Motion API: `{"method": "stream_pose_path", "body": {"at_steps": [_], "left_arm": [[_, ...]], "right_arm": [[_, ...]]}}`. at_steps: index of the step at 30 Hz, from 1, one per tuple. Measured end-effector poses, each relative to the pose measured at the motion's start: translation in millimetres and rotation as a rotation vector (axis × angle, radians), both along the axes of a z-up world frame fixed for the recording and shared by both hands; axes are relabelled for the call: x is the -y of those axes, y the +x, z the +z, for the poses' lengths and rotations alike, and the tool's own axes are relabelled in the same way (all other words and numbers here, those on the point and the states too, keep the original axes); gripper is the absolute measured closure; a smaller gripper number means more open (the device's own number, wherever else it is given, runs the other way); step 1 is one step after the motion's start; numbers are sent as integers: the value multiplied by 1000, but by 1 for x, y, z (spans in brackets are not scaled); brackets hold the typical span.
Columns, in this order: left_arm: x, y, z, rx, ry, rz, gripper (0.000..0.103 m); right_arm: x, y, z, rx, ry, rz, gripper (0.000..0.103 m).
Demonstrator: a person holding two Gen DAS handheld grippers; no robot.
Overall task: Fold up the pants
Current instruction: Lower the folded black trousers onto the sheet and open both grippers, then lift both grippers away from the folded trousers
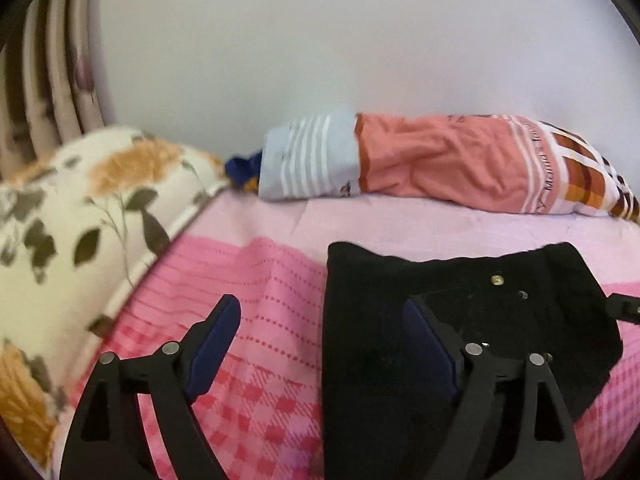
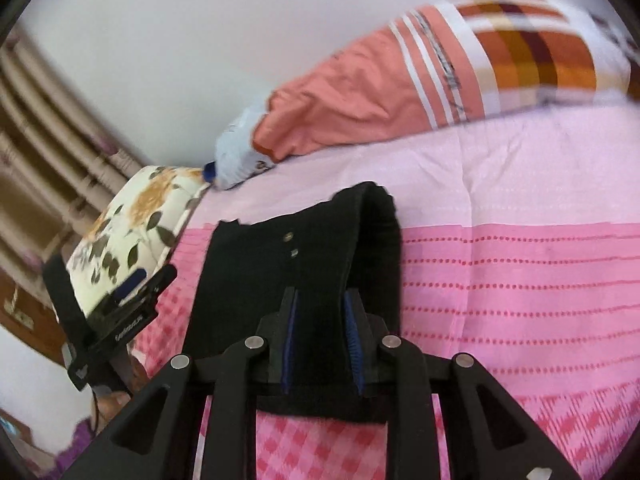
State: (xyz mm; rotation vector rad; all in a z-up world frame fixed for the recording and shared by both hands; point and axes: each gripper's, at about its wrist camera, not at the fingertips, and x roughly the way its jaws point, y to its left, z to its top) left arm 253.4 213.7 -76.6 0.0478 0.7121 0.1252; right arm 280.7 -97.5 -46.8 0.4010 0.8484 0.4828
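The black pants (image 1: 460, 312) lie folded into a compact bundle on the pink bedsheet (image 1: 256, 292), on its checked and dotted part, with the sheet's pale lilac band between them and the wall. Two small metal rivets show on the upper face of the pants.

The left gripper (image 1: 322, 344) stands with its jaws spread wide. One blue-padded finger hangs over the bare bedsheet to the left of the pants; the other sits over the black cloth, near the pants' left edge. Nothing is pinched between them.

The right gripper (image 2: 322, 348) has its jaws narrow, with a fold of the pants (image 2: 288, 264) between the blue pads at the near edge of the bundle. The pads appear to press on the cloth, though the dark fabric makes the contact hard to read. From this view the left gripper (image 2: 132, 284) shows beside the pants' left edge.

Beyond the pants, against the wall, lies a salmon-coloured pillow (image 1: 452, 164) with a checked end. A floral pillow (image 1: 92, 216) sits to the left of the pants.
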Motion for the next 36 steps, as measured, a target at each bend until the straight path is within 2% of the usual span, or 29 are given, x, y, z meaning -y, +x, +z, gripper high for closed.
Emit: {"method": "stream_pose_path", "body": {"at_steps": [2, 6, 12, 18, 20, 27, 31, 36], "left_arm": [[9, -10, 8, 22, 34, -3, 15], [24, -26, 22, 50, 44, -24, 14], [39, -46, 38, 74, 8, -34, 12], [52, -71, 55, 122, 6, -34, 5], [55, -78, 60, 134, 12, -40, 4], [60, -95, 71, 157, 21, -36, 3], [61, -99, 73, 159, 22, -34, 2], [63, -103, 74, 158, 28, -33, 2]], "right_arm": [[-1, -16, 4, 24, -24, 0, 75], [-5, -38, 6, 34, -44, 11, 75], [-16, -60, 8, 45, -70, 18, 73], [-15, -78, 17, 80, -40, -6, 57], [-15, -82, 21, 94, -35, -15, 48], [-18, -93, 33, 131, -60, -29, 39], [-15, -94, 32, 115, -51, -38, 29], [-11, -95, 29, 88, -33, -49, 28]]}}
